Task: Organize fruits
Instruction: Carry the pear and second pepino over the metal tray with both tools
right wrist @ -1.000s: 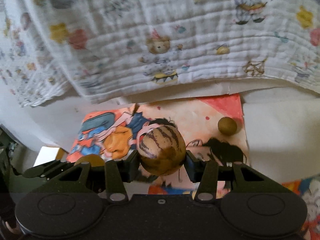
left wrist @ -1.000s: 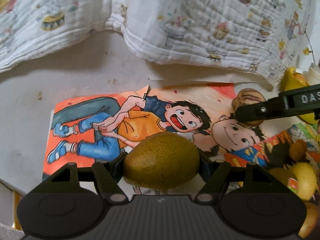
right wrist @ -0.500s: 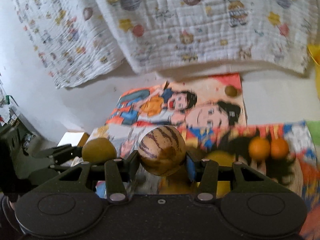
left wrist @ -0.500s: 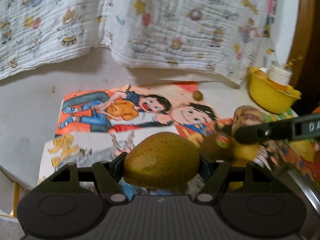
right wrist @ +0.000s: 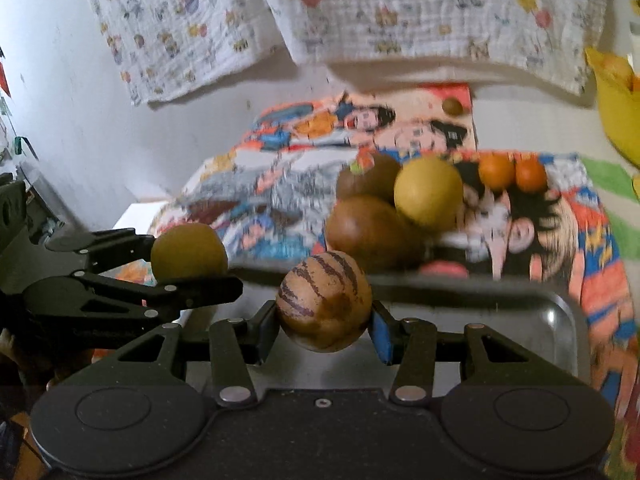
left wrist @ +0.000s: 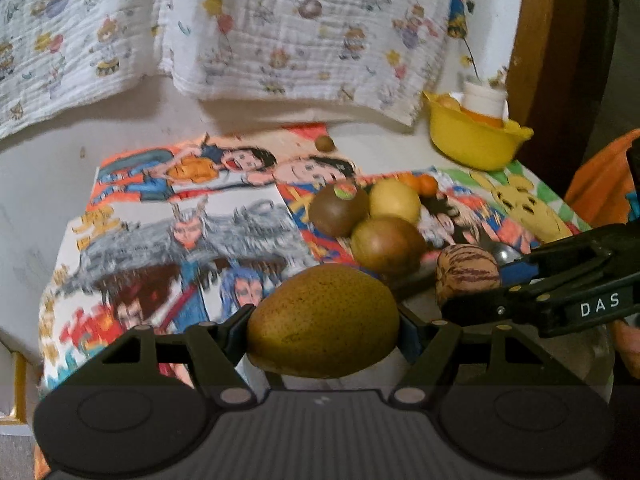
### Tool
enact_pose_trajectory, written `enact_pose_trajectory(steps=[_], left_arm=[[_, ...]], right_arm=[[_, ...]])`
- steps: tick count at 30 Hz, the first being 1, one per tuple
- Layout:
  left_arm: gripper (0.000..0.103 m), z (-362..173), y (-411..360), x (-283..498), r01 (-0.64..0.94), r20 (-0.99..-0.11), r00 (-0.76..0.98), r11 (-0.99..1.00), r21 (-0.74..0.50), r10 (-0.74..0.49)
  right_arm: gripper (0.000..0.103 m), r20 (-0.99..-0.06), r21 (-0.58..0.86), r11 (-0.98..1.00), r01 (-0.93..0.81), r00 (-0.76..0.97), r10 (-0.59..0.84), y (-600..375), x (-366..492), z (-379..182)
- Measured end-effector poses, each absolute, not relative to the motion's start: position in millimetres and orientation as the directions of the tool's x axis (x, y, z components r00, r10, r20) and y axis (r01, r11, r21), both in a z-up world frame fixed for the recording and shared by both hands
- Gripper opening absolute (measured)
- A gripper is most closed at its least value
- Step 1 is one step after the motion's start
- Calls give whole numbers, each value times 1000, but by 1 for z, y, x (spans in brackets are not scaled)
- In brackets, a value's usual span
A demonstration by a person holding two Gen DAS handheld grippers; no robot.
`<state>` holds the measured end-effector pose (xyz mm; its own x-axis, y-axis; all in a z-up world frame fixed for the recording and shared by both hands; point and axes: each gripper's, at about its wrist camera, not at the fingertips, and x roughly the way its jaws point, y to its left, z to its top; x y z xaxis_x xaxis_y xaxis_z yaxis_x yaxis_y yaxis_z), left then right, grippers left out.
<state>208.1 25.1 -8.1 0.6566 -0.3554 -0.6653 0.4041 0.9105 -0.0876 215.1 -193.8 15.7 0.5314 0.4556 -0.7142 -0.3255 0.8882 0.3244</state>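
1. Your left hand-held gripper [left wrist: 323,322] clamps the pear [left wrist: 322,319]; your right hand-held gripper [right wrist: 323,307] clamps the striped fruit [right wrist: 323,300] above the tray [right wrist: 560,332].
2. Release high and either may roll off.

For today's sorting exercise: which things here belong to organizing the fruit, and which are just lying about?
Part of the job:
- pear in left gripper
- striped fruit in right gripper
- metal tray
- fruit pile
- two oranges

Lying about:
- cartoon posters
- patterned cloth
- yellow bowl
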Motion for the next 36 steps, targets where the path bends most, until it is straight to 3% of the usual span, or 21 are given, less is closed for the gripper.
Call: enact_pose_trajectory(steps=[36], left_arm=[[76,-31,5,175,465,-695,666,879,103,-271]], right_arm=[[52,-769,274,911,-307,499,399,-192,195,0]])
